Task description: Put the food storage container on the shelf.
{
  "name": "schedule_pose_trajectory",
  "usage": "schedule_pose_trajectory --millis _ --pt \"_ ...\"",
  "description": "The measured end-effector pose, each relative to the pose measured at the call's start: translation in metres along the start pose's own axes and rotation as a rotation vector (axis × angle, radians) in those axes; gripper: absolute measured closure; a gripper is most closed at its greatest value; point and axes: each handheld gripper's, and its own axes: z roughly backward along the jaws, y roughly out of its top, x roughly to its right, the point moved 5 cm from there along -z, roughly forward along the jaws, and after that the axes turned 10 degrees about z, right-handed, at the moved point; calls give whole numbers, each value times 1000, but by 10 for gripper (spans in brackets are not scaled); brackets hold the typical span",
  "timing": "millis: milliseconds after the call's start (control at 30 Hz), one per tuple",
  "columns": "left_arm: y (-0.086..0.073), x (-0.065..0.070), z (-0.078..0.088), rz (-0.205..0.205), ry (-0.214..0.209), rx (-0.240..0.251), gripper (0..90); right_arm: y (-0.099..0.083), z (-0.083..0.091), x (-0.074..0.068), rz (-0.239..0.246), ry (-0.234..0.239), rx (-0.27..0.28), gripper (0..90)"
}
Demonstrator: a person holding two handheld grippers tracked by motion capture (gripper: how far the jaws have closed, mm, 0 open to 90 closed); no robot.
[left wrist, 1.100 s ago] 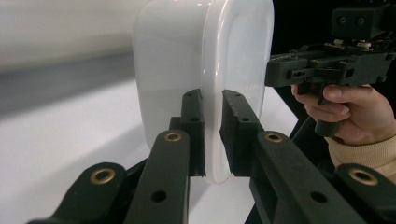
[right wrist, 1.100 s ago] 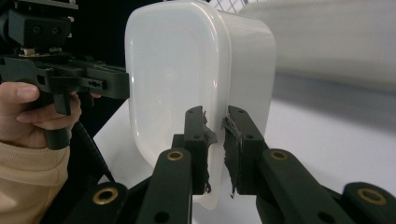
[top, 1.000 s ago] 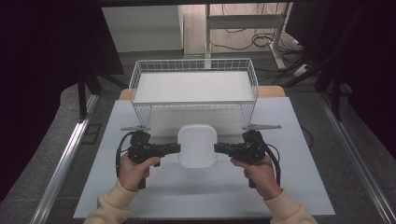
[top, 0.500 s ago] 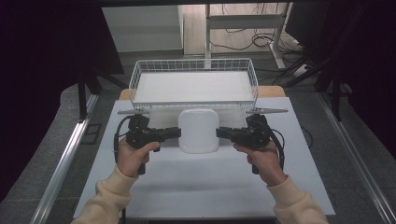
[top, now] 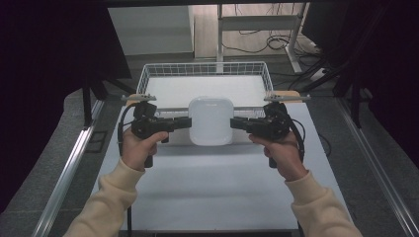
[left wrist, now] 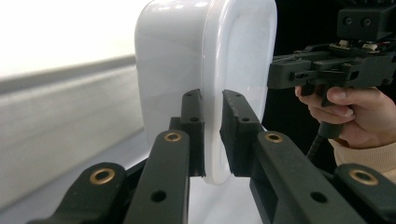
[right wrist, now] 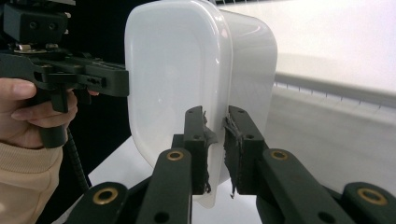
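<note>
White tub [top: 211,120], rim pinched by L gripper [top: 187,122], R gripper [top: 234,122]

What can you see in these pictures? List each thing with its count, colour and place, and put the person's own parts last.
Container: one, white, held up between both grippers, at the basket's near edge.
Wire basket: one, white, far end of the table.
Table: one, white top, under everything.
Left gripper: one, black, jaws clamped on the container's left rim.
Right gripper: one, black, jaws clamped on its right rim.
Sleeves: two, cream, entering from the bottom.
</note>
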Motion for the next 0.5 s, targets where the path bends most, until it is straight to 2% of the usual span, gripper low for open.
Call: schedule_pose_trajectory --millis 33,67,133,167,267,333,500 --pt "4 0 0 -3 -3 3 802 0 0 0 0 0 0 789" --pt "8 1 1 -4 -7 7 802 9 1 2 5 2 7 790" --pt "18 1 1 -4 -17 12 802 15 2 3 11 3 9 789" --pt "18 1 1 -4 -17 12 802 15 2 3 11 3 9 789" --pt "32 -1 2 3 -34 17 802 29 2 7 13 12 16 791" --pt "41 -2 2 6 -36 19 803 43 0 13 13 19 16 791" --pt "61 -6 0 10 -28 19 803 59 -5 22 13 15 9 791"
